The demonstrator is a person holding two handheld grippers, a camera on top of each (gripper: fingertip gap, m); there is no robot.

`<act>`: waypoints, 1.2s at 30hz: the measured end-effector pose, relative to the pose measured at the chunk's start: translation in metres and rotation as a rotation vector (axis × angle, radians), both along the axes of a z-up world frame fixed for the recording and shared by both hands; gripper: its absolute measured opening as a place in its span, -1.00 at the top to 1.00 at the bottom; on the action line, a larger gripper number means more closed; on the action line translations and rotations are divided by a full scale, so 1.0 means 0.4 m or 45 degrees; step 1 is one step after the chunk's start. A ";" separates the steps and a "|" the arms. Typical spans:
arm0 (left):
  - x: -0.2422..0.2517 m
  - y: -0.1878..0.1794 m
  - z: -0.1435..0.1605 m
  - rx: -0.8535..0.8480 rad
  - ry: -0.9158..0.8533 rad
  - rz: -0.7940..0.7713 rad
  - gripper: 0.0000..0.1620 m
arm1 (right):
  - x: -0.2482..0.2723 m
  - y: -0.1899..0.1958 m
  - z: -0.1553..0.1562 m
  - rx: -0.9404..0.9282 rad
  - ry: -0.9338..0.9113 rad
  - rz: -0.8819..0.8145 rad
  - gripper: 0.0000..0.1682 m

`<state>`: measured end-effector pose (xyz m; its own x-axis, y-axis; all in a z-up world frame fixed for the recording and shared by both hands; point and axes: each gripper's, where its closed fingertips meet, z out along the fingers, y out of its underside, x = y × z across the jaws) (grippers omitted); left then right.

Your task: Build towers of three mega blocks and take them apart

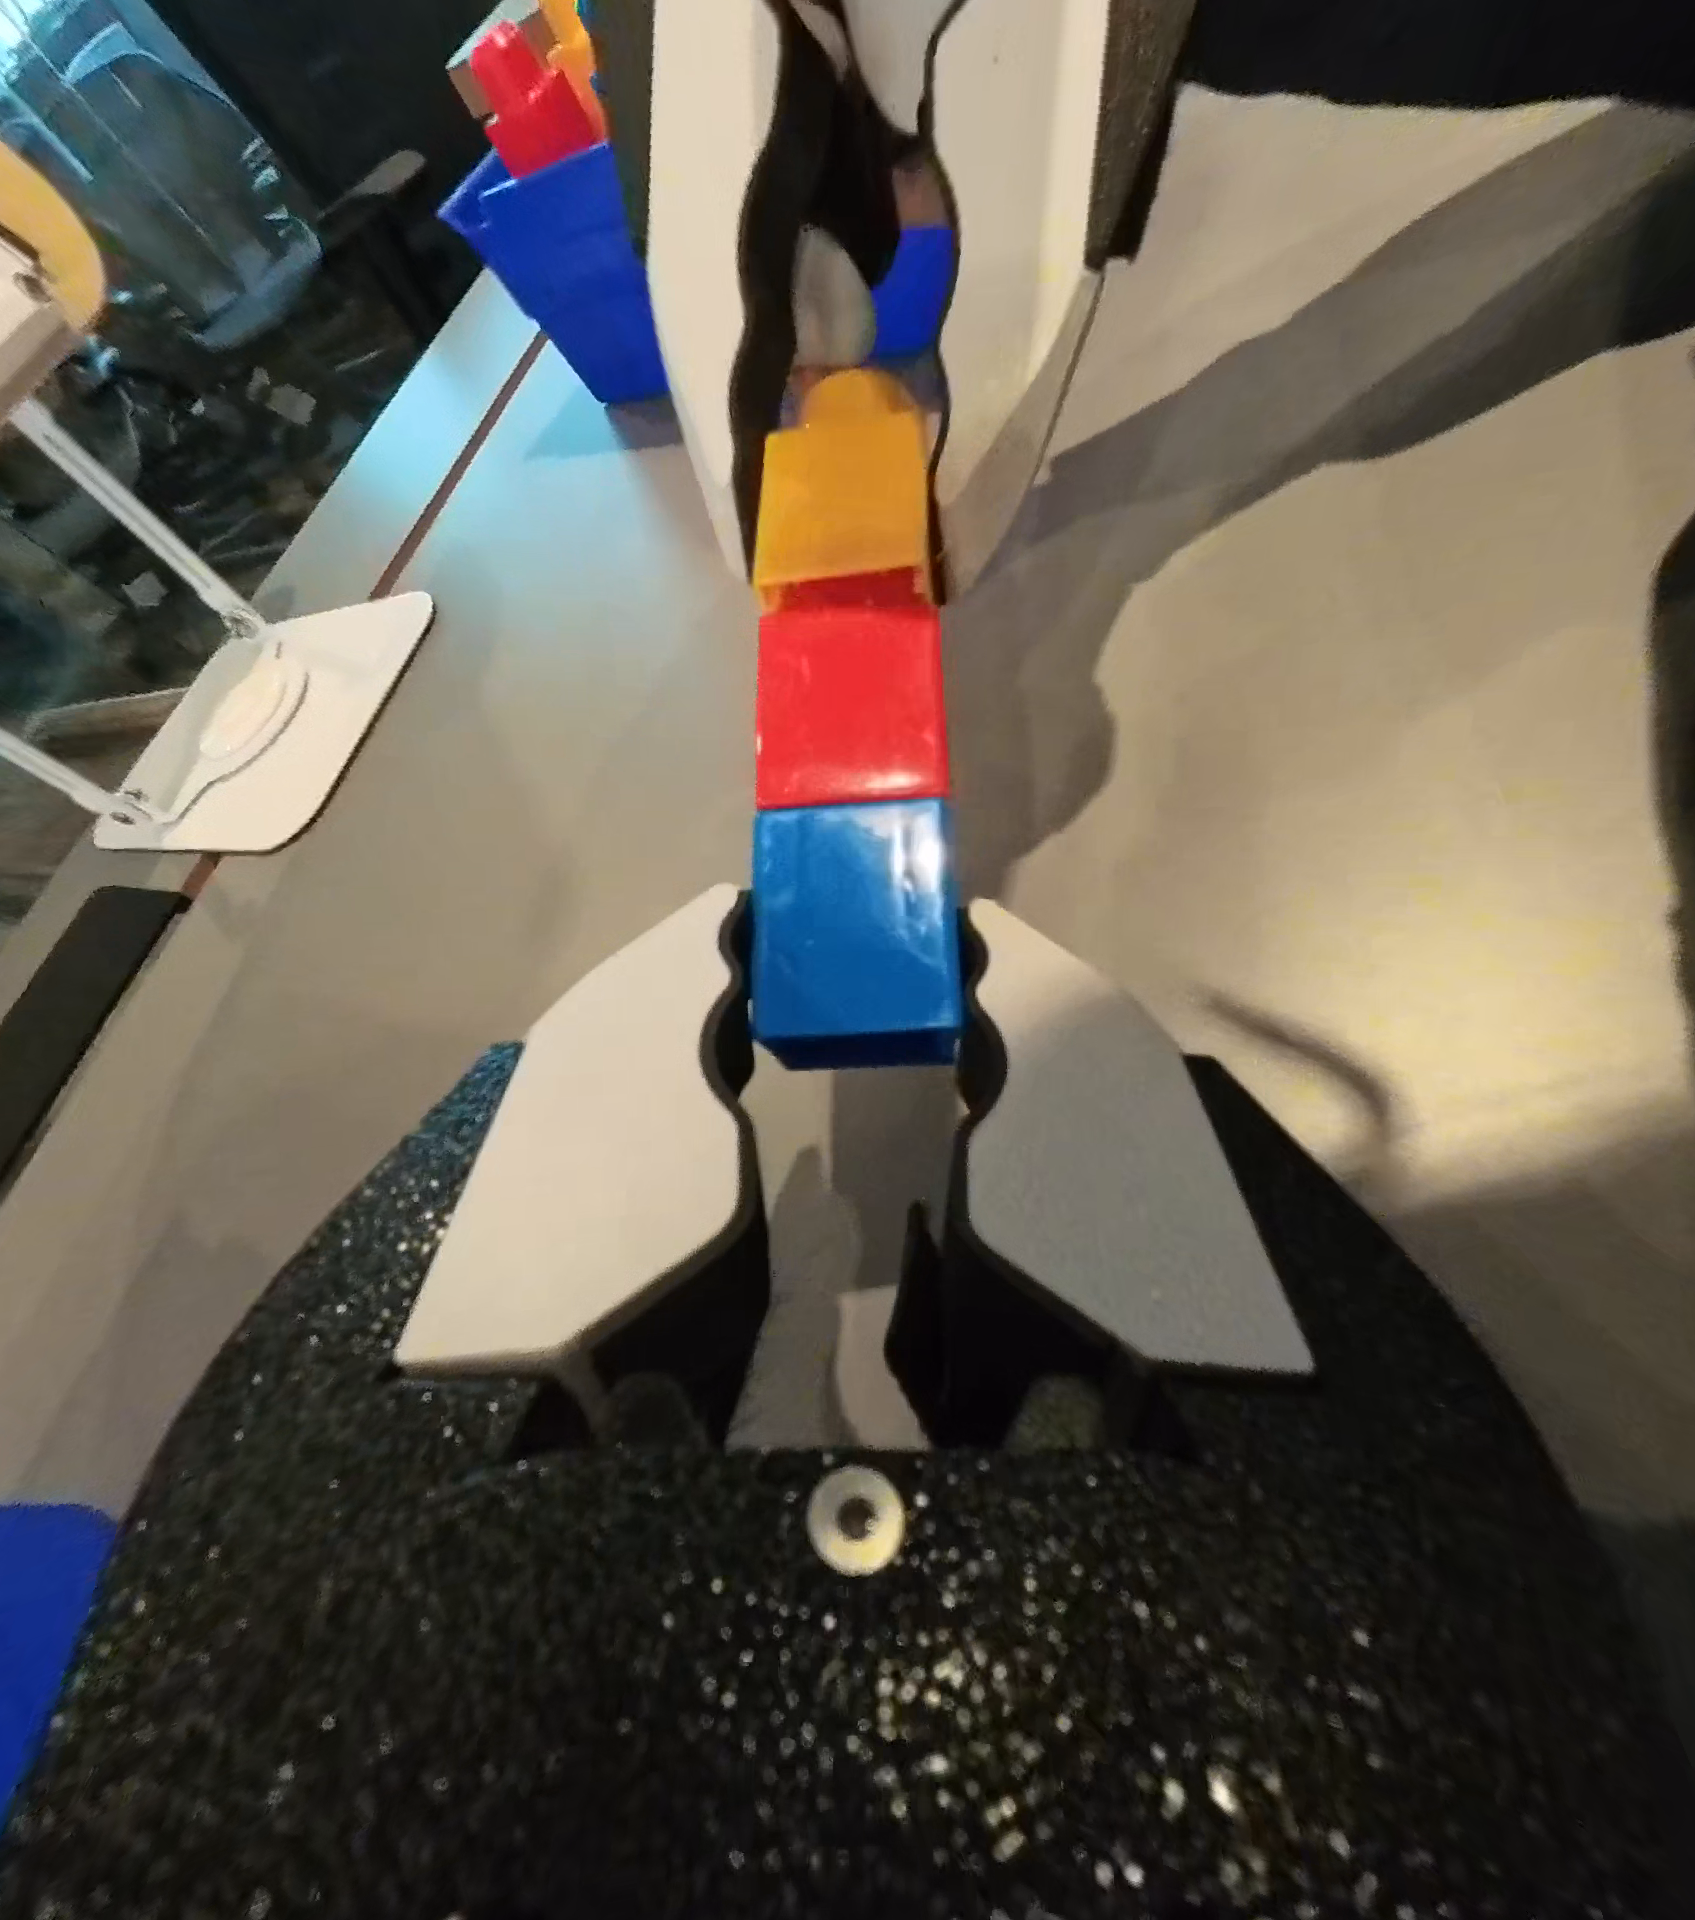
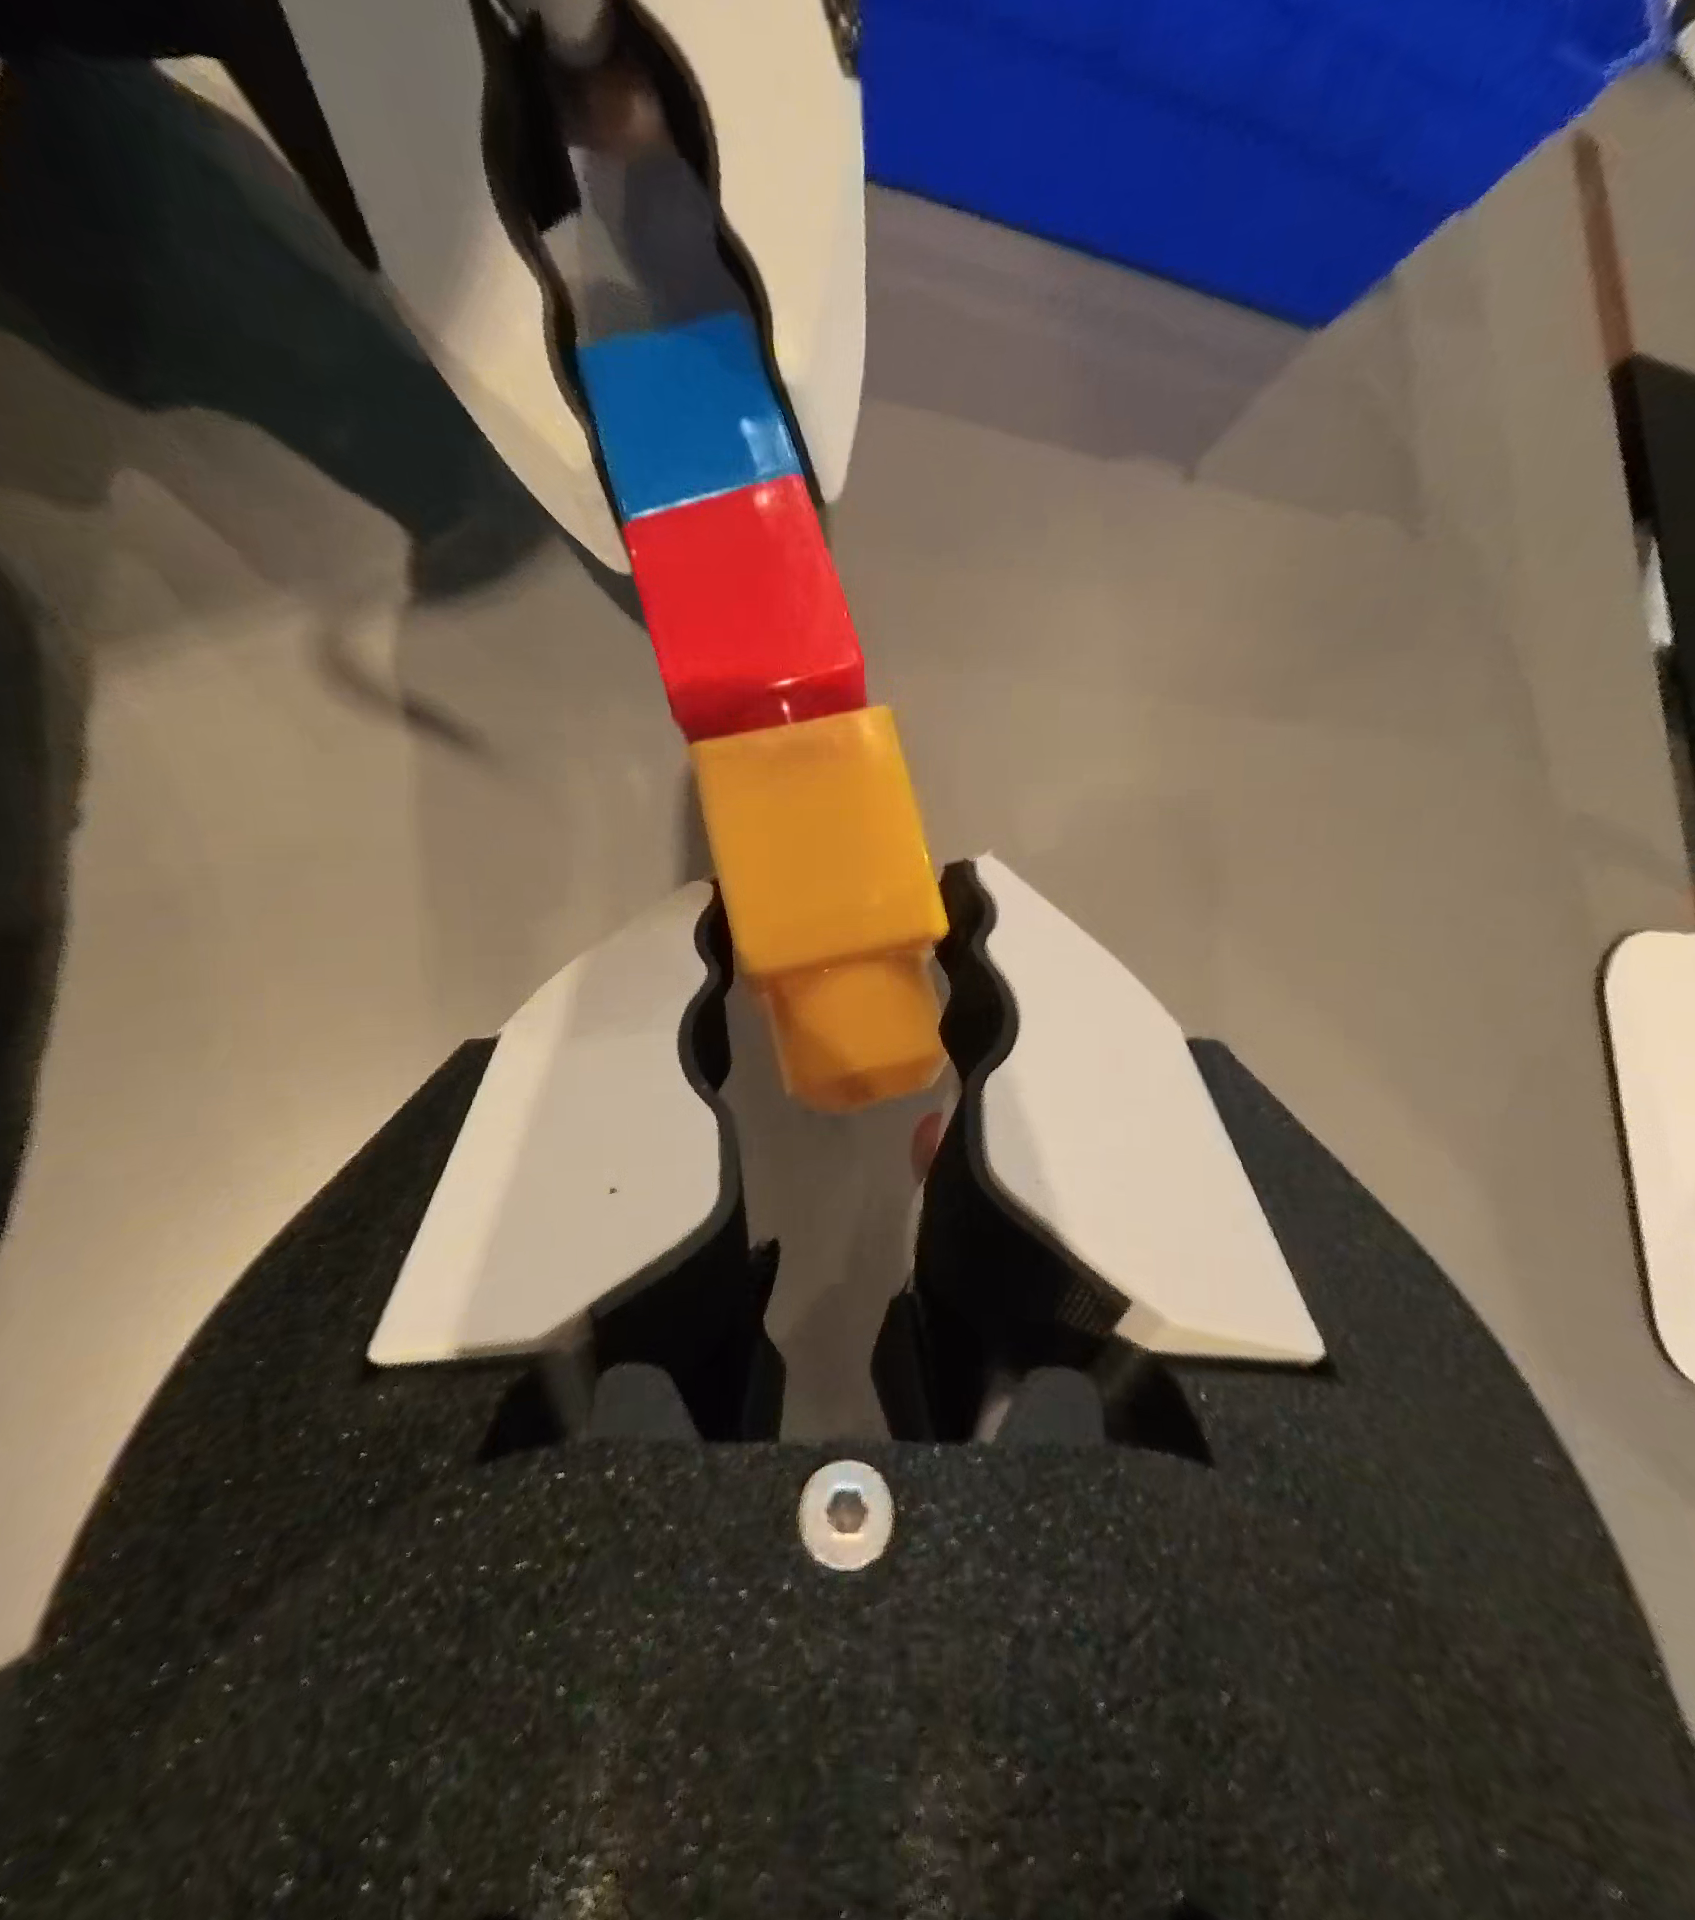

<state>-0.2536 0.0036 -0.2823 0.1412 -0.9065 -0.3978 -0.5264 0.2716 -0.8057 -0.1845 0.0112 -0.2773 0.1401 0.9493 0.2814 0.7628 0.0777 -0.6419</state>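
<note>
Grey desk point(image 1: 469, 582), pale top, dark strip along its left edge; glass partition beyond that edge.

Tower: three blocks joined in a row, held in the air over the desk between the two claws, lying along the line from one claw to the other.
- Blue block point(image 1: 853, 935): one end of the row. Left claw point(image 1: 853, 977) closed on its sides, fingers pressing both faces.
- Red block point(image 1: 851, 712): middle, touching blue and orange; no claw on it.
- Orange block point(image 2: 817, 842): other end, stud pointing toward the right claw point(image 2: 827, 925), which is closed on its sides. A narrow gap shows at the red–orange joint on one side.

Blue bin point(image 1: 562, 270): far on the desk near its left edge, holding red and orange blocks.
White plate point(image 1: 282, 717): flat on the desk at the left edge, clear rods rising from it.
Second blue bin point(image 2: 1238, 135): near the desk's edge, behind the left claw.
</note>
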 end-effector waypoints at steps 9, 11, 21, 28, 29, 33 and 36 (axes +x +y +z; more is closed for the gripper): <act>0.016 -0.004 -0.006 -0.019 -0.020 -0.021 0.57 | 0.003 -0.004 -0.011 0.098 0.044 0.008 0.54; 0.014 -0.005 -0.005 -0.047 -0.042 -0.035 0.57 | -0.001 -0.007 0.001 0.190 0.052 0.040 0.54; 0.032 -0.017 0.003 -0.080 -0.084 -0.065 0.57 | 0.009 -0.015 0.010 0.242 0.050 0.089 0.55; 0.038 -0.020 -0.005 -0.042 -0.066 -0.057 0.57 | 0.012 -0.024 0.005 0.137 0.025 0.099 0.55; 0.040 -0.021 -0.004 -0.035 -0.067 -0.055 0.57 | 0.013 -0.025 0.004 0.125 0.020 0.098 0.55; 0.043 -0.024 -0.005 -0.007 -0.066 -0.050 0.57 | 0.017 -0.028 -0.001 0.046 0.019 0.090 0.55; 0.046 -0.027 -0.011 -0.024 -0.060 -0.053 0.57 | 0.022 -0.030 -0.011 0.030 -0.012 0.091 0.54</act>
<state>-0.2353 -0.0074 -0.2866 0.1216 -0.9193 -0.3743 -0.4763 0.2768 -0.8346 -0.1758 -0.0010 -0.2818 0.0697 0.9499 0.3046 0.7610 0.1468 -0.6320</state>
